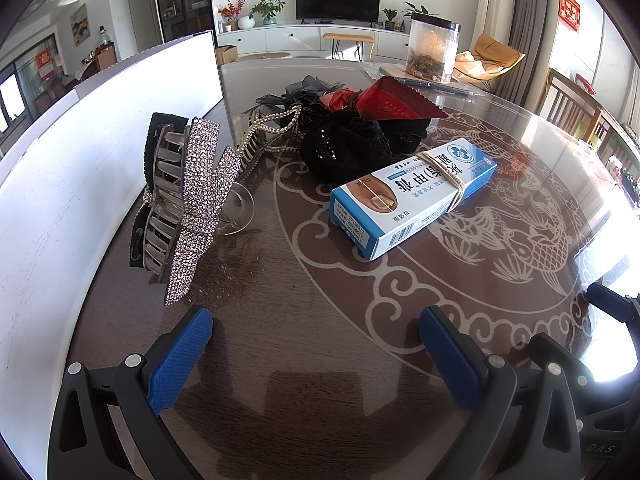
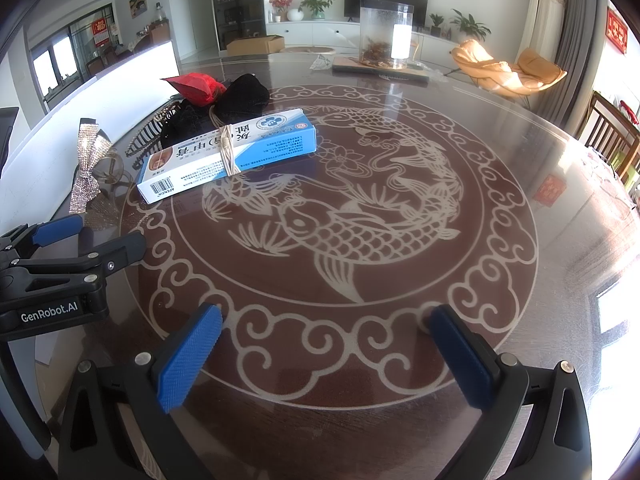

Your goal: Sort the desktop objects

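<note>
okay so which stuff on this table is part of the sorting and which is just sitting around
To sort: rhinestone hair claw, blue and white box, black fabric pile, red pouch, pearl clip.

Lying about: clear jar, white board, television.

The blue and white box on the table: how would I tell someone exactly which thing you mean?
Find the round table with the pale fish design. At the design's edge, in front of a heap of black hair accessories, lies the long blue and white box. It alone is a printed carton, with rubber bands wrapped around its middle.
</note>
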